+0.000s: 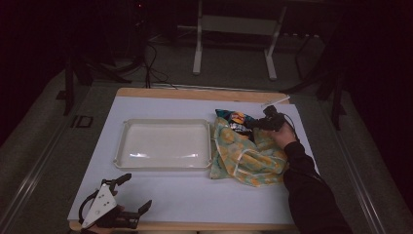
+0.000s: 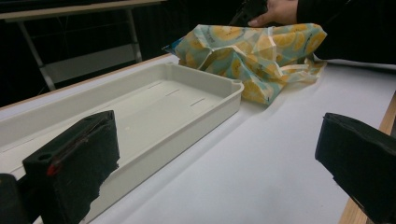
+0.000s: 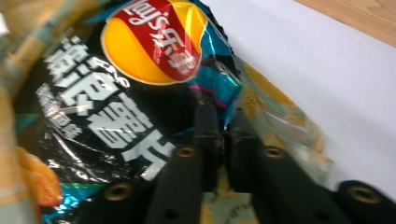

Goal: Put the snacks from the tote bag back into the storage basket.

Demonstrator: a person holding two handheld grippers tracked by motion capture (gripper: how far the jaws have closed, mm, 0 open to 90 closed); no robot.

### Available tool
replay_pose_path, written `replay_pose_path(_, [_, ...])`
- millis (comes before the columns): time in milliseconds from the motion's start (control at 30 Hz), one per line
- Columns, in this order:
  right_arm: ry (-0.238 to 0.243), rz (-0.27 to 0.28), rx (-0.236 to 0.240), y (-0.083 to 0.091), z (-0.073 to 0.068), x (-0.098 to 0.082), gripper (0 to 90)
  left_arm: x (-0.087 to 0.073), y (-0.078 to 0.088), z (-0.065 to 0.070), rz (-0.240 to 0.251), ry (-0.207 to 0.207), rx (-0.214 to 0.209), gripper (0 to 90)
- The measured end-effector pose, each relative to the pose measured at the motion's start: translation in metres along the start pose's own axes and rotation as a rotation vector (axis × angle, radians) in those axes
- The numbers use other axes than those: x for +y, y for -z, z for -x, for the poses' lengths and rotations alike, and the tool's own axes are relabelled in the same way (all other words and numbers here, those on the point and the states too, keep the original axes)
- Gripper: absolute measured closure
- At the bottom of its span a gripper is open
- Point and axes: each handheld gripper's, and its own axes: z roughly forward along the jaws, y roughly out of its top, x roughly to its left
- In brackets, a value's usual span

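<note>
A black and teal chip bag (image 1: 234, 119) with a red and yellow logo pokes out of the far end of a yellow-patterned cloth bag (image 1: 248, 156) lying to the right of the tray. My right gripper (image 1: 260, 122) is at that opening. In the right gripper view its jaws (image 3: 225, 119) are pressed together on the crinkled edge of the chip bag (image 3: 130, 79), with the cloth bag (image 3: 280, 116) just beside them. My left gripper (image 1: 138, 191) rests near the table's front left corner, open and holding nothing. Its two pads (image 2: 74, 168) stand wide apart.
A shallow, empty cream tray (image 1: 165, 163) sits mid-table on a white sheet, its near wall (image 2: 187, 135) just ahead of the left gripper. The cloth bag (image 2: 252, 51) lies past the tray's corner. Table legs and cables stand on the floor beyond the far edge.
</note>
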Motion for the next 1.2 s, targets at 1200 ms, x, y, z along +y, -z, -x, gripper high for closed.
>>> replay_pose_path(1200, [0.106,0.262,-0.053,0.117,-0.034,0.025,89.8,0.001,-0.007,0.001,-0.005,-0.009,-0.026,0.1])
